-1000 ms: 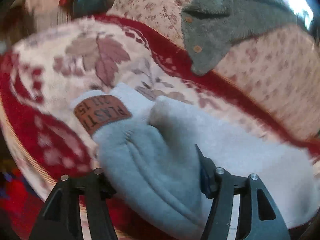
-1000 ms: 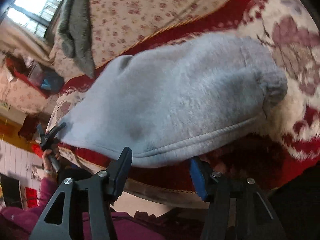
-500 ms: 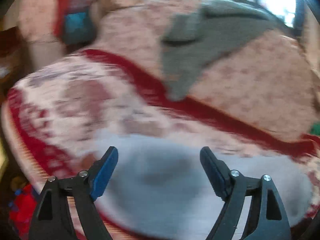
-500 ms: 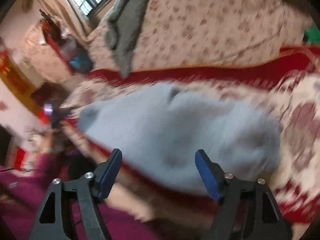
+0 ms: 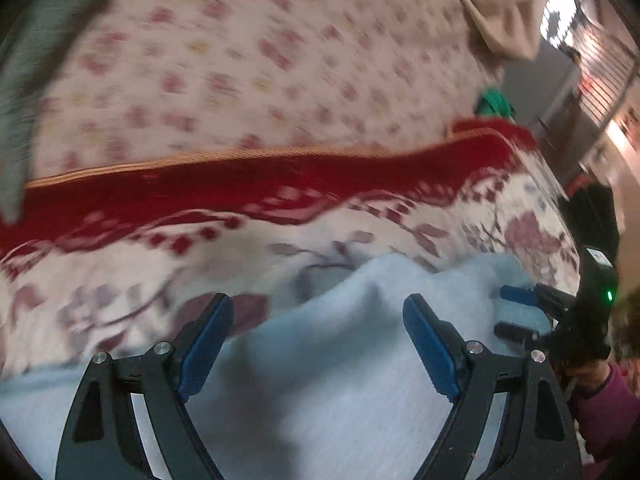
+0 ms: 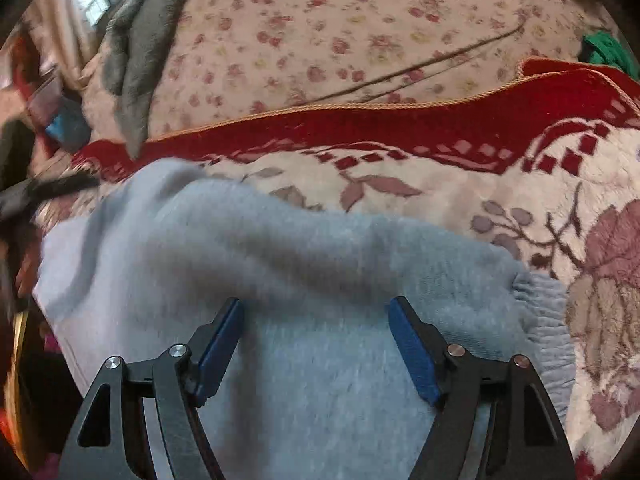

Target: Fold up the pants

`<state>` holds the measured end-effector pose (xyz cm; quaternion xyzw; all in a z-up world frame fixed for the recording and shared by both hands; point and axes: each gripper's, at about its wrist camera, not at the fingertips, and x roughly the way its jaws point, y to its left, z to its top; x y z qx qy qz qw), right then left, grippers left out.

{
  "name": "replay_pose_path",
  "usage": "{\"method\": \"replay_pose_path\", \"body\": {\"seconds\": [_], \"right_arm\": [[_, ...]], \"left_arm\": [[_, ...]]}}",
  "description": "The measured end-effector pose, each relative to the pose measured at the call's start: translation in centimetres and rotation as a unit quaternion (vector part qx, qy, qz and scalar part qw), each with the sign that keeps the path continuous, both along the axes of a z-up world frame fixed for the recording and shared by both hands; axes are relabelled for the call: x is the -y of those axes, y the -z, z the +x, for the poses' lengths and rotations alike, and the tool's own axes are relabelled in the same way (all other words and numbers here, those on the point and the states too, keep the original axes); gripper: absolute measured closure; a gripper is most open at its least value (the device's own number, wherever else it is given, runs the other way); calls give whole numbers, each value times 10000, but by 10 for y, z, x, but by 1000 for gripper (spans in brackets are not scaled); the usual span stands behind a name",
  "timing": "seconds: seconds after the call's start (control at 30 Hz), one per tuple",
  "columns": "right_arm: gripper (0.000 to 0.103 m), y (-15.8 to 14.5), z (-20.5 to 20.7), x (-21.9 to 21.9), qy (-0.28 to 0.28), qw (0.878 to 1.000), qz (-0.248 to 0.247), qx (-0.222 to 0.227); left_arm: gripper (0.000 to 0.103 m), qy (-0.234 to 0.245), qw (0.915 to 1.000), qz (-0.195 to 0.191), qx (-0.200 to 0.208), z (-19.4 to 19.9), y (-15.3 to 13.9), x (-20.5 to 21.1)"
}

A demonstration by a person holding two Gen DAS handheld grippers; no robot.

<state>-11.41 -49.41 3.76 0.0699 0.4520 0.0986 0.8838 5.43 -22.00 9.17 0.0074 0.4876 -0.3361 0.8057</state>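
The light grey-blue fleece pants (image 6: pixel 304 280) lie as a folded bundle on the red and cream floral blanket (image 6: pixel 500 184), filling the lower half of both wrist views. In the right wrist view the long axis of the bundle runs from the middle left of the frame to the lower right, where the ribbed cuff (image 6: pixel 548 320) ends it. The right gripper (image 6: pixel 316 344) hangs over the middle of the bundle with its jaws wide apart and nothing between them; the cloth is directly below and ahead of it. The left gripper (image 5: pixel 318 340) is also spread wide and empty, over the other part of the pants (image 5: pixel 340 380). At the right edge of the left wrist view the right gripper (image 5: pixel 516 312) appears with its blue tips at the far end of the cloth.

In my judgement both tools are about equally near, each over its own end, so the next fold or pressing can begin from either side.

Behind the blanket, in the upper part of the frames, is a pink floral quilt (image 6: pixel 360 40). A grey garment (image 6: pixel 132 60) hangs over it in the upper left, and something green (image 6: pixel 604 52) is at the upper right. None of these touches the pants, and nothing lies on the bundle.
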Motion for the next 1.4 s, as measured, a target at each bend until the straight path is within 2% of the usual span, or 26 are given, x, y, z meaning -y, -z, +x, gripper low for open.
{"method": "replay_pose_path", "body": {"seconds": [0.1, 0.2, 0.27, 0.33, 0.4, 0.43, 0.5, 0.57, 0.63, 0.7, 0.73, 0.87, 1.0, 1.07, 1.17, 1.23, 1.27, 1.33, 1.37, 1.4], "right_arm": [[24, -8, -5, -2, -175, 9997, -143, -33], [22, -18, 0, 15, -39, 9986, 493, -191], [22, -20, 3, 24, 36, 9960, 863, -234], [22, -22, 6, 34, 164, 9945, 1006, -253], [21, -25, 9, 42, 244, 9953, 908, -249], [21, -27, 9, 43, 270, 9958, 848, -234], [21, -30, 8, 53, 384, 9964, 727, -193], [21, -32, 4, 65, 558, 9961, 667, -165], [21, -33, 0, 77, 790, 9955, 490, -188], [21, -32, -3, 85, 874, 9945, 547, -207], [21, -31, -5, 88, 919, 9937, 604, -228], [21, -33, -5, 80, 922, 9948, 374, -207], [21, -41, 2, 52, 506, 9977, 443, 11], [21, -37, 13, 26, 105, 9987, 490, 57], [21, -32, 29, -7, -229, 9986, 430, 215], [21, -27, 42, -23, -417, 9973, 557, 231], [21, -18, 52, -32, -544, 9974, 451, 129], [21, 1, 62, -38, -432, 9983, -384, -121], [23, 10, 62, -32, -399, 9983, -364, -210], [23, 12, 59, -24, -349, 9992, -133, -158]], "left_arm": [[17, 336, 9991, 106, -226, 13, 12, 26], [17, 707, 9957, 253, -545, 19, 26, 46], [17, 899, 9927, 158, -787, 20, 31, 49], [18, 1115, 9885, 8, -1026, 20, 33, 55], [39, 1361, 9864, 176, -908, 13, 33, 65], [57, 1477, 9853, 342, -787, 8, 34, 71], [70, 1535, 9846, 394, -732, 4, 33, 78], [84, 1406, 9882, 366, -483, 1, 25, 79], [92, 1094, 9936, 42, -286, 8, 11, 70], [94, 653, 9967, -432, -231, 20, 4, 53], [94, 548, 9966, -516, -328, 24, 9, 49], [95, 387, 9983, -151, -417, 21, 42, 61], [95, 279, 9988, -165, -375, 22, 49, 64], [95, 264, 9990, -83, -348, 22, 53, 65], [95, 224, 9993, -11, -292, 20, 58, 67], [95, 205, 9994, -27, -280, 19, 57, 65], [95, 185, 9994, -53, -298, 19, 57, 63], [94, 164, 9994, -98, -305, 19, 55, 60], [93, 149, 9993, -155, -294, 18, 53, 57], [93, 139, 9994, -180, -272, 16, 50, 55]]}}
